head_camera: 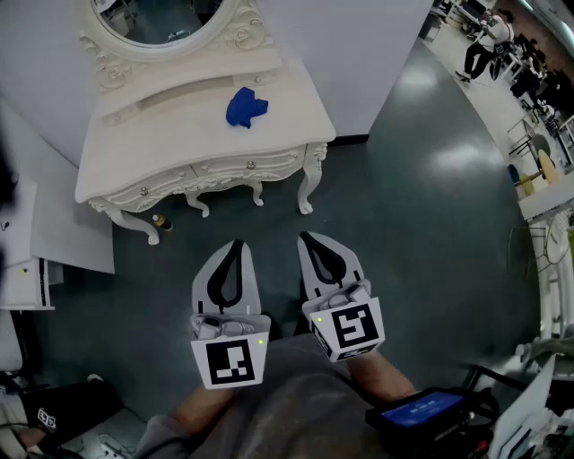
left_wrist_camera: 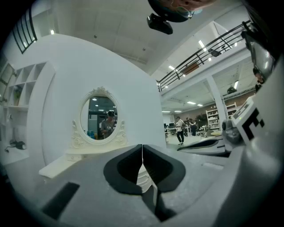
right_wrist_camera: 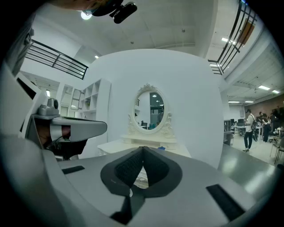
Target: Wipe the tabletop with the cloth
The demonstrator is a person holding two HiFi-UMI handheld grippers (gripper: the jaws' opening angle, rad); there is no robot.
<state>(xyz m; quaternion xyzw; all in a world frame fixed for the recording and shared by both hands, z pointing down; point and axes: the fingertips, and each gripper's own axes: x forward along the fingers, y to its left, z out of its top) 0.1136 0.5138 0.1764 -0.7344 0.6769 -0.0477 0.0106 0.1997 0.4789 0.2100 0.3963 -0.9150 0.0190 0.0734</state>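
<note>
A crumpled blue cloth [head_camera: 245, 108] lies on the top of a cream dressing table [head_camera: 170, 143] with an oval mirror [head_camera: 161, 20] at the back. Both grippers hang over the dark floor, well short of the table. My left gripper [head_camera: 237, 244] is shut with nothing between its jaws. My right gripper [head_camera: 306, 238] is shut and empty too. In the right gripper view the table [right_wrist_camera: 133, 144] and a speck of the blue cloth [right_wrist_camera: 161, 148] show ahead beyond the closed tips [right_wrist_camera: 142, 148]. The left gripper view shows the mirror [left_wrist_camera: 99, 116] past the closed tips [left_wrist_camera: 142, 146].
A white partition wall [head_camera: 359, 54] stands behind the table. White shelving [head_camera: 36, 251] is at the left. A small bottle [head_camera: 161, 221] stands on the floor under the table. People and desks [head_camera: 493, 40] are far off at the upper right. A blue-screened device [head_camera: 426, 412] is at my right.
</note>
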